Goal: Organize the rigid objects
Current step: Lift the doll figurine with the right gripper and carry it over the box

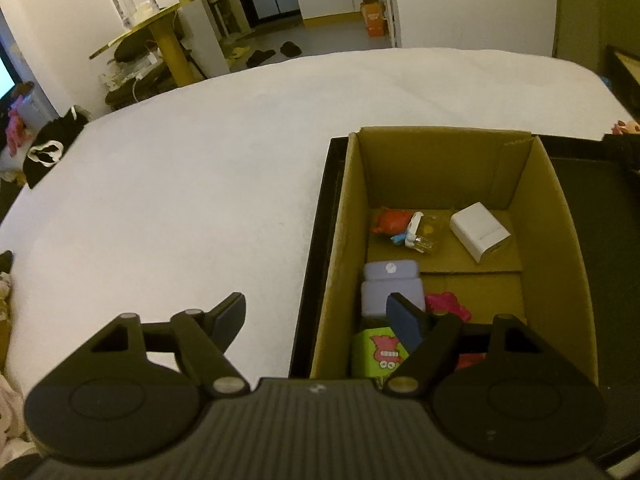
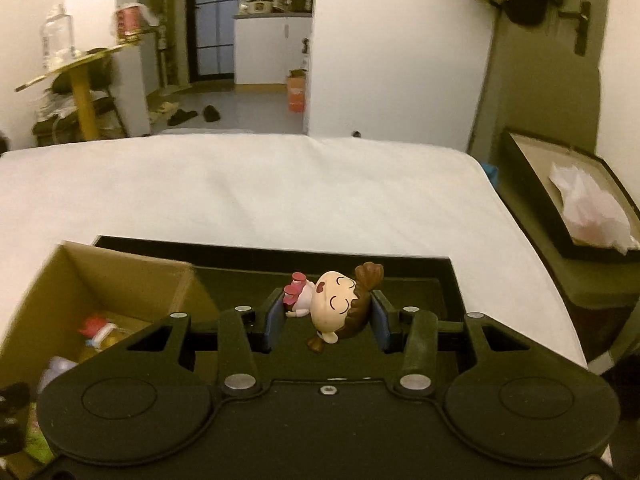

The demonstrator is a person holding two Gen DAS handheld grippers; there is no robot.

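Note:
A cardboard box (image 1: 548, 216) sits in a black tray (image 1: 316, 248) on a white bed. It holds a white block (image 1: 480, 236), a red and blue toy (image 1: 396, 224), a lilac box (image 1: 390, 288), a green cube (image 1: 380, 354) and a pink toy (image 1: 446, 306). My left gripper (image 1: 316, 316) is open and empty, straddling the box's left wall. My right gripper (image 2: 326, 318) is shut on a small doll figure (image 2: 334, 306) with a cream face and brown hair, held sideways above the black tray (image 2: 448, 280), to the right of the cardboard box (image 2: 120, 276).
The white bed (image 1: 180, 200) spreads left and beyond the tray. A dark open box with white paper (image 2: 580, 208) stands right of the bed. A yellow round table (image 1: 168, 20) with a clear jar stands at the far left.

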